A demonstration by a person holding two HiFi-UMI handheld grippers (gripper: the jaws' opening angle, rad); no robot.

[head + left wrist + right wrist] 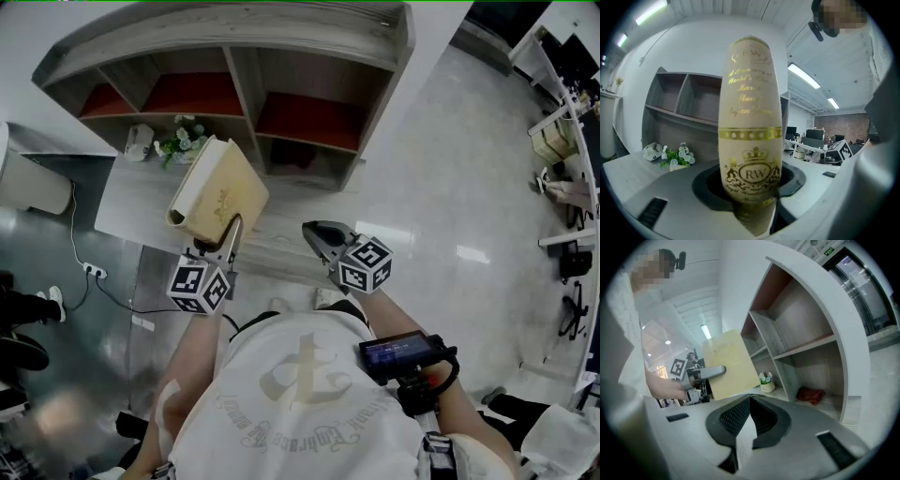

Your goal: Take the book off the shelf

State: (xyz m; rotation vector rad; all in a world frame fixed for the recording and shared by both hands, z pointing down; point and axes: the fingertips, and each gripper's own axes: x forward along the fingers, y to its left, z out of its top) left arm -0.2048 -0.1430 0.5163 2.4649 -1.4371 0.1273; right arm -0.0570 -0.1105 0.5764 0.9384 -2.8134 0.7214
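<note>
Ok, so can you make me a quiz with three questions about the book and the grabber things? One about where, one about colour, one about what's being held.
1. Where is the book?
A. on a shelf
B. in the left gripper
C. on the floor

2. What colour is its cover?
A. red
B. blue
C. cream with gold print

3. What does the right gripper hold?
A. nothing
B. the book
C. a cup

Answers: B, the left gripper view shows the spine clamped between its jaws; C, gold lettering on cream fills that view; A, the right gripper view shows nothing between its jaws.
</note>
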